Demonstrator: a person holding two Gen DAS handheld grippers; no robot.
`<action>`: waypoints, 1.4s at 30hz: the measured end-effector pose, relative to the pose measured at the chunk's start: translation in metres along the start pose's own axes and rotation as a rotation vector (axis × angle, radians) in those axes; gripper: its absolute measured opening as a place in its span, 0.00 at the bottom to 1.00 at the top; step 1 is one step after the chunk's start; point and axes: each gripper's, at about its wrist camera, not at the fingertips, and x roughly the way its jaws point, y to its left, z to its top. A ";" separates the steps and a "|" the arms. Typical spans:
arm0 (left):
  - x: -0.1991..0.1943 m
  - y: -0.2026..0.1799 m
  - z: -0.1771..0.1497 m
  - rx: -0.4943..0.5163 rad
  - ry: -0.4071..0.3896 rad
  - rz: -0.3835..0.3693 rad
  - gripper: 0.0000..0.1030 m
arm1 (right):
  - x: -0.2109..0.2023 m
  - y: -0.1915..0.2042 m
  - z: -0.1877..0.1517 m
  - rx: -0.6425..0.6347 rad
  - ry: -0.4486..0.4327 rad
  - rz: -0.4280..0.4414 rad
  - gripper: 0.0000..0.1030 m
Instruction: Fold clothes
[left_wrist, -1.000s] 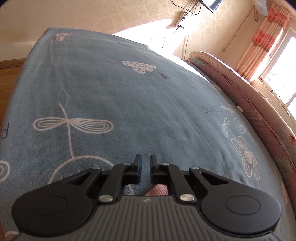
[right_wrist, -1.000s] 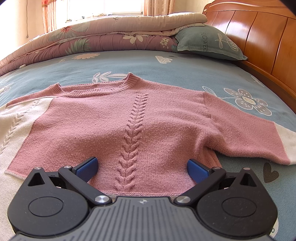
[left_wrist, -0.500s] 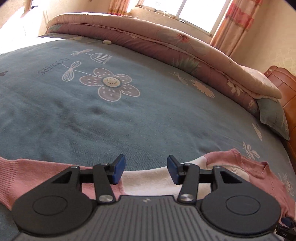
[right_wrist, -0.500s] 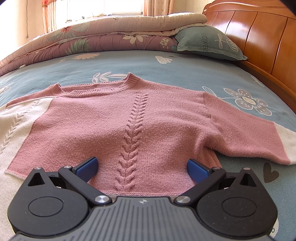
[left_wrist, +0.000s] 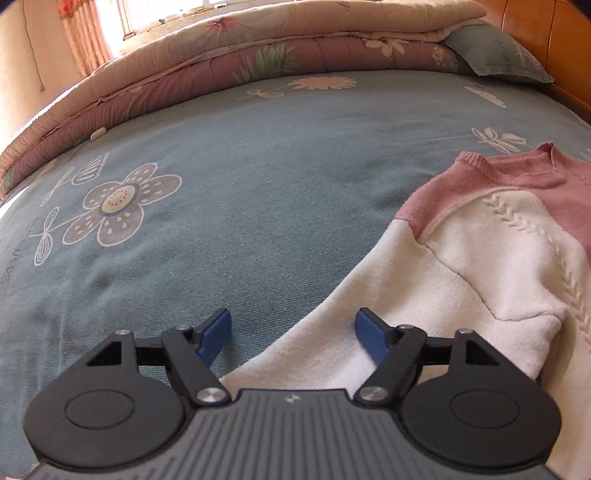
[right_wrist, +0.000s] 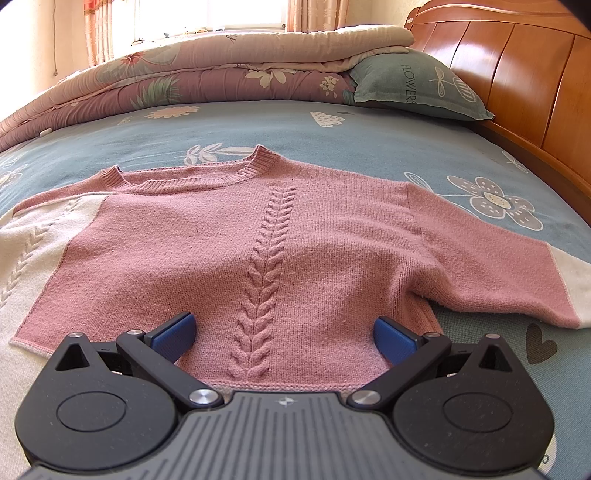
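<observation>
Big blue bed (right_wrist: 258, 125) fills the view, quilt (right_wrist: 207, 70) and pillow (right_wrist: 417, 88) stacked at the back. The pink and white sweater (right_wrist: 295, 240) lies flat in the middle. Left gripper (left_wrist: 293, 336), jaws just opening, stands half wide over the white sleeve (left_wrist: 424, 295), gripping nothing. Right gripper (right_wrist: 284, 338) gapes wide above the hem.

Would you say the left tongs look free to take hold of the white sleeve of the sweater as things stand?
Probably yes. The left tongs have just been opening and stand open over the white sleeve, whose edge lies between the pads unpinched. Nothing lies on it or blocks the way.
</observation>
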 end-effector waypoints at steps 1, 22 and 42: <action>-0.001 0.001 0.001 -0.015 0.007 -0.027 0.51 | 0.000 0.000 0.000 0.000 0.000 0.000 1.00; -0.016 0.006 0.020 -0.210 -0.101 0.131 0.18 | 0.000 0.000 0.000 -0.001 0.000 -0.002 1.00; -0.070 0.077 -0.037 -0.394 -0.087 0.169 0.40 | -0.001 0.000 -0.001 -0.003 -0.002 -0.004 1.00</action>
